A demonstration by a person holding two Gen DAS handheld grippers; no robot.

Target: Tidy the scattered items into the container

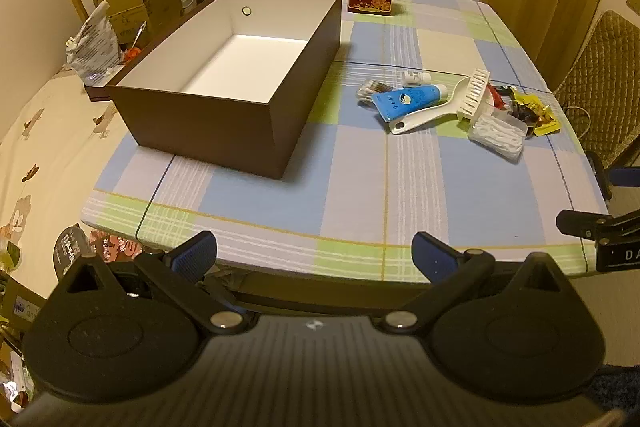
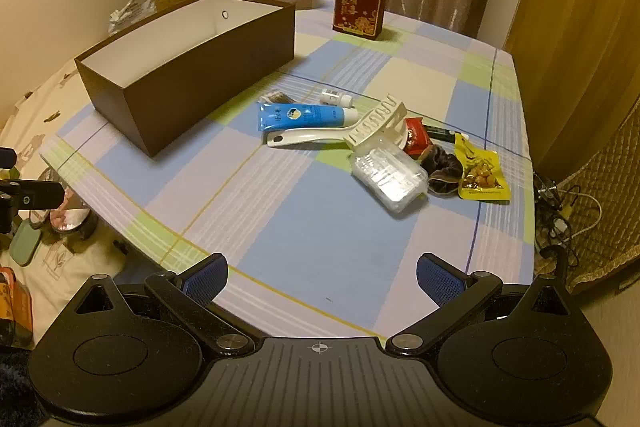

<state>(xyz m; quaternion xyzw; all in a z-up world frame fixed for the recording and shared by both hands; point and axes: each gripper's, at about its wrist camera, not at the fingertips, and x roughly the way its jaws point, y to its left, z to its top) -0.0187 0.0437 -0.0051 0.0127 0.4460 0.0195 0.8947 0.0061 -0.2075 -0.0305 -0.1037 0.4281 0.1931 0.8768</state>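
table [image 1: 360, 187] checked cloth | brown box [image 1: 208, 123] on its left part, white inside, nothing in it | scattered pile right of box, well apart: white brush [image 2: 360, 135] over blue tube [image 2: 304, 115], clear swab case [image 2: 388, 177], yellow snack packet [image 2: 482, 175] | left gripper [image 1: 314, 255] and right gripper [image 2: 322, 275] jaws spread wide, holding nothing, above near table edge

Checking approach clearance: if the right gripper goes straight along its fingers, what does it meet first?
Probably bare tablecloth: the open right gripper points down at an empty patch, short of the clear plastic box. Depth is unclear.

Bare tablecloth [image 2: 320, 227] between box [image 2: 208, 99] and clutter [image 2: 400, 155]
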